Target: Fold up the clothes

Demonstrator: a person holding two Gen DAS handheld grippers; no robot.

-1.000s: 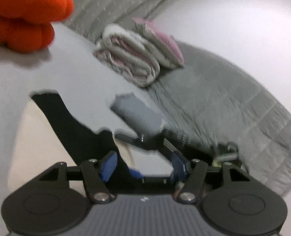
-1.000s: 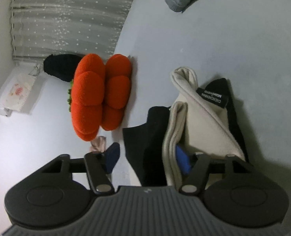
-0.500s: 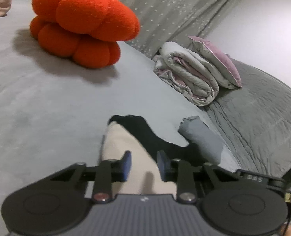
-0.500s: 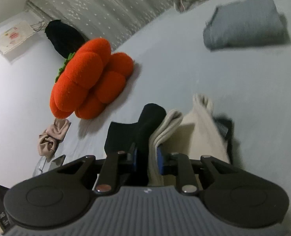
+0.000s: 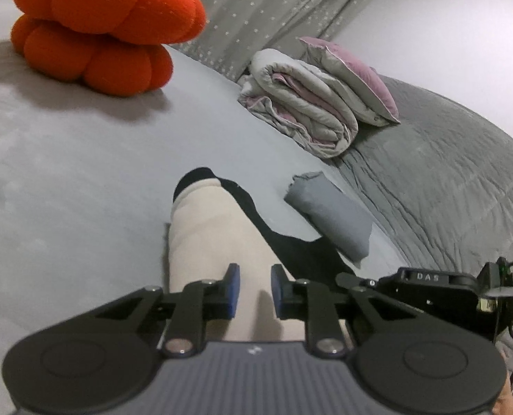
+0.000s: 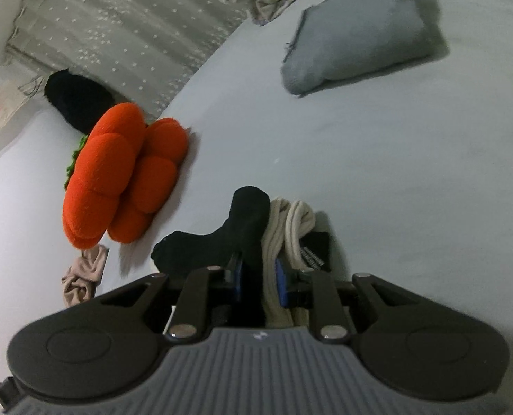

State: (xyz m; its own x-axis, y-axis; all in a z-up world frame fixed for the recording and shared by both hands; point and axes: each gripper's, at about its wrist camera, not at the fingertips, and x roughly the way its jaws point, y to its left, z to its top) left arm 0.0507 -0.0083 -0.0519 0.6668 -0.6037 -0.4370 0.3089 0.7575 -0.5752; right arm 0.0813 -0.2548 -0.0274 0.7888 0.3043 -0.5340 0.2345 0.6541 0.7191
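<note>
a cream and black garment [image 5: 215, 228] lies on a grey bed [image 5: 66, 173]. the left tongs [image 5: 254, 288] hover over its cream side, slightly parted, gripping nothing. the right tongs [image 6: 259, 276] are clenched on the garment's bunched edge. a folded grey cloth [image 5: 329, 218] lies just beside it; an orange pumpkin cushion [image 5: 100, 24] sits well apart.

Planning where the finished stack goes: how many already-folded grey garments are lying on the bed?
1: the folded grey garment lies on the bed sheet, right of the cream-and-black garment and in front of the rolled quilt. Others may lie out of view.
</note>
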